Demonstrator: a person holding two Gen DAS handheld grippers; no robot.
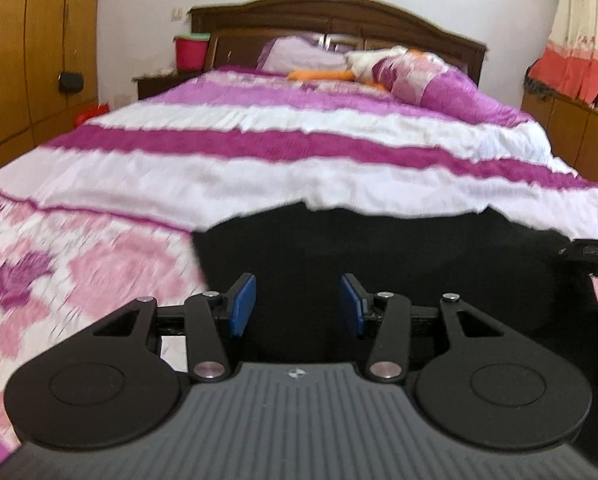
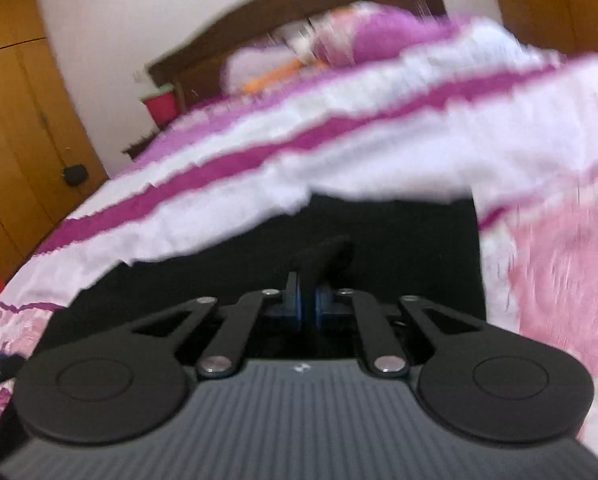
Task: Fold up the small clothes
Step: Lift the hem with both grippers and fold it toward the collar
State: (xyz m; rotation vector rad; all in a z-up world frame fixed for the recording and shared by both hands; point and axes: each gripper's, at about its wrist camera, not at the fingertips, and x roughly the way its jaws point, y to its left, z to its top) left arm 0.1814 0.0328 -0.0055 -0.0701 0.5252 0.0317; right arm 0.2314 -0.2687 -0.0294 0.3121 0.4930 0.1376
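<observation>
Logo (image 1: 295,374) on left gripper (image 1: 297,306) unreadable; right gripper (image 2: 309,300) pinches black garment (image 2: 399,248)

Left tongs (image 1: 297,306) agape, right tongs (image 2: 307,307) clamped

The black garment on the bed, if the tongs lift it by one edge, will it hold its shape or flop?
Probably flop: the black garment lies flat on the bedspread, and the fold pinched in the right tongs bunches up softly. It looks thin, so likely light. Lifted by one edge alone, the rest would probably hang and drag, since the left tongs stand open above it.
</observation>
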